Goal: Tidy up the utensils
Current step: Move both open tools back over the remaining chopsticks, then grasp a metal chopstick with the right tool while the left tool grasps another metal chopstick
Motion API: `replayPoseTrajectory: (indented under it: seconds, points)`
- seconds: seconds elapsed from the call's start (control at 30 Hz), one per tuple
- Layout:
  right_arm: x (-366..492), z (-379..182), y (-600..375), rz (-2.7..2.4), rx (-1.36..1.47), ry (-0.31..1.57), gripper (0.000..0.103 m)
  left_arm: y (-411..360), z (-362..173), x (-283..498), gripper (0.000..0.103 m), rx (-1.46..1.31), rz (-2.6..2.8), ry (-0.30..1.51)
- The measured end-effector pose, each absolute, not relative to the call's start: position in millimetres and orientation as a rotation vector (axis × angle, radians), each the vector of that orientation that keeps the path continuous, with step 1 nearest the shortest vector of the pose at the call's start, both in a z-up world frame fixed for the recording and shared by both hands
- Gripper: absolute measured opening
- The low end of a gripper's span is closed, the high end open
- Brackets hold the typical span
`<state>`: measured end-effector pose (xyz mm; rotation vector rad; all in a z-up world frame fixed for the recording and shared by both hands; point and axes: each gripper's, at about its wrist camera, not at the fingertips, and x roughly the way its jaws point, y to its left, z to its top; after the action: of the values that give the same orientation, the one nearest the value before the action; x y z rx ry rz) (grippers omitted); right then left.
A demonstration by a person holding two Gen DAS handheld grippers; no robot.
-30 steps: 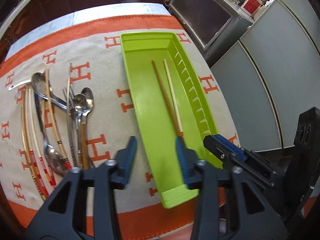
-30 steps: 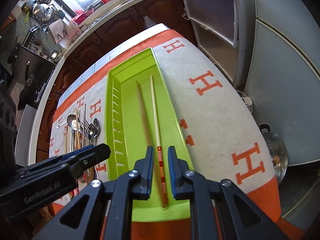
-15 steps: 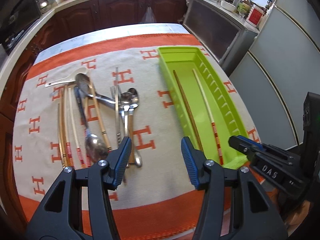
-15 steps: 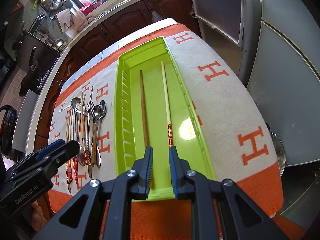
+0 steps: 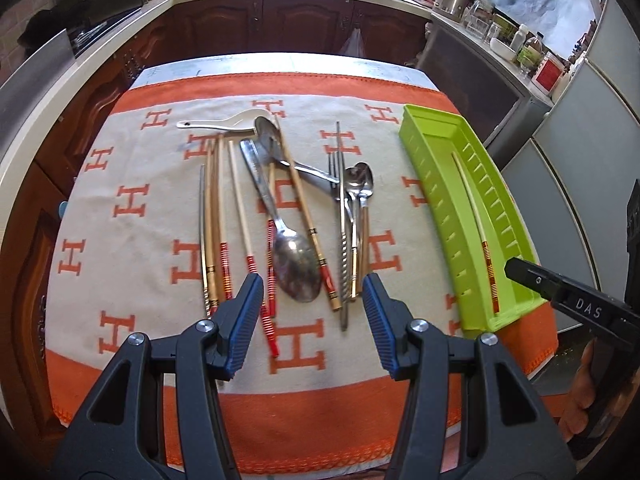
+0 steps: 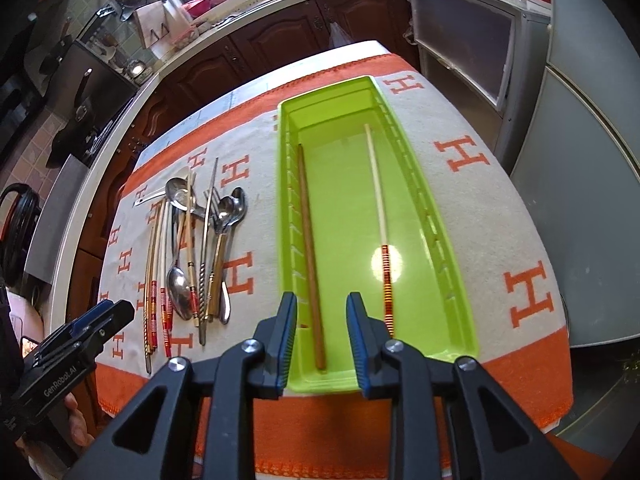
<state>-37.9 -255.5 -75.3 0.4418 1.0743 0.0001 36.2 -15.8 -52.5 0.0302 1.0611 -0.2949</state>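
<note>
The orange-and-cream cloth (image 5: 132,208) with its H pattern fills most of my left camera's view, spread over the table and running from the orange band at the top to the orange hem at the bottom. In my right camera the green tray (image 6: 408,184) takes the centre of the frame, lying lengthwise away from me; in the left view it sits at the right edge of the cloth.

My left gripper (image 5: 313,312) hangs at lower centre of its frame with its fingers spread wide and nothing between them, above the near ends of the loose utensils. My right gripper (image 6: 322,332) sits at lower centre of its own frame, fingers parted and empty, over the near end of the tray.

The pile of utensils (image 5: 288,208) lies in the middle of the left view, well apart from the tray: a large spoon (image 5: 294,264) bowl-down toward me, smaller spoons (image 5: 360,184) and a fork to its right, banded chopsticks (image 5: 216,220) on the left, and a white ceramic spoon (image 5: 224,122) crosswise at the top.

Inside the tray, a plain brown chopstick (image 6: 310,248) lies along the left side and a pale chopstick with a red banded end (image 6: 380,232) lies to the right, the two apart.
</note>
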Motion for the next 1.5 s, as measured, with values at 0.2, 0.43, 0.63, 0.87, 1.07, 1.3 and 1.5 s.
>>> replayPoseTrajectory:
  seconds: [0.2, 0.43, 0.63, 0.87, 1.07, 1.3, 1.5]
  points:
    - [-28.7, -67.0, -225.6, 0.052, 0.381, 1.075, 0.026, 2.5, -52.2, 32.8, 0.049, 0.069, -0.295, 1.066]
    - [-15.3, -61.9, -193.5, 0.105, 0.315, 1.081, 0.026, 30.8, -52.9, 39.4, 0.048, -0.007, -0.251, 1.088]
    - [-0.8, -60.4, -177.0, 0.143, 0.291, 1.083, 0.026, 60.7, -60.1, 55.8, 0.049, 0.001, -0.17, 1.101]
    - [24.9, -64.0, -163.0, 0.188, 0.29, 1.091, 0.026, 91.8, -77.2, 79.9, 0.049, -0.048, -0.118, 1.145]
    - [57.3, -73.7, -148.6, 0.232, 0.3, 1.113, 0.026, 95.3, -92.3, 97.0, 0.049, -0.009, -0.062, 1.147]
    - [88.8, -99.6, -144.1, 0.19, 0.299, 1.157, 0.026, 96.3, -107.7, 117.4, 0.049, -0.081, -0.076, 1.167]
    - [100.3, -118.8, -139.6, 0.167, 0.283, 1.19, 0.025, 96.3, -120.7, 129.2, 0.049, -0.091, -0.092, 1.191]
